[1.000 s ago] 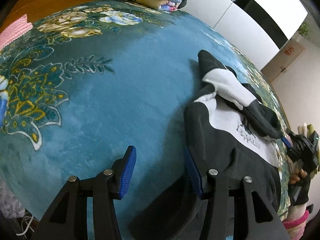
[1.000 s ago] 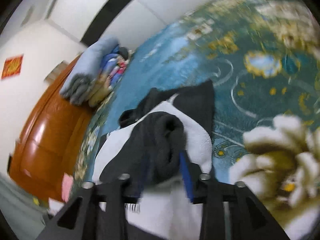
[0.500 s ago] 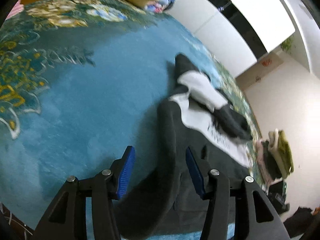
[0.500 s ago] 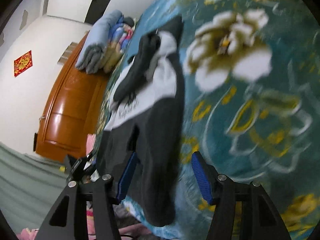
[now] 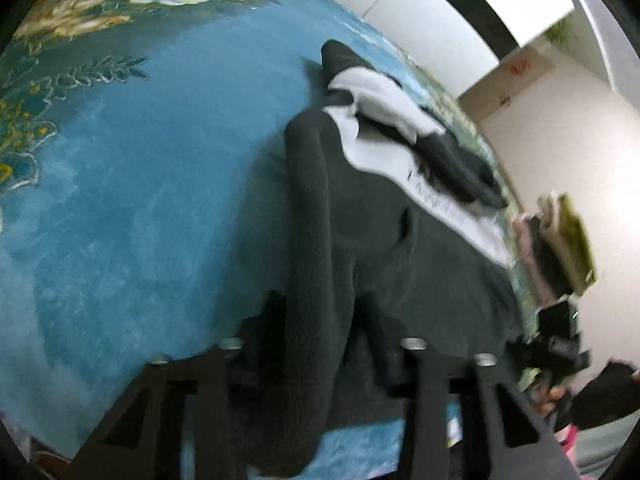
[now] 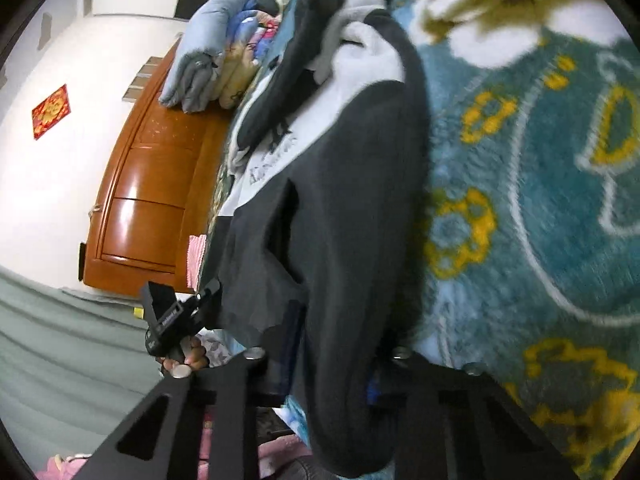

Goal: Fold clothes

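A dark grey and white fleece top (image 5: 380,208) lies on a teal flowered blanket (image 5: 140,168), sleeves folded across its white chest. It also shows in the right wrist view (image 6: 348,184). My left gripper (image 5: 320,344) is at the hem's left corner, with a thick fold of dark fabric between its fingers. My right gripper (image 6: 332,352) is at the hem's other corner, with dark fabric bunched between its fingers. The fabric hides the pads of both. The left gripper (image 6: 176,316) and the hand holding it show in the right wrist view.
Folded quilts (image 6: 208,60) are stacked at the far end of the bed by an orange wooden headboard (image 6: 148,184). A pile of clothes (image 5: 560,240) sits past the bed's right edge. A pink cloth (image 6: 196,256) lies near the bed's side.
Both grippers have moved down onto the hem corners of the top. Their fingers were apart and empty half a second ago and now have fabric between them. The right gripper let go of the sleeve earlier.
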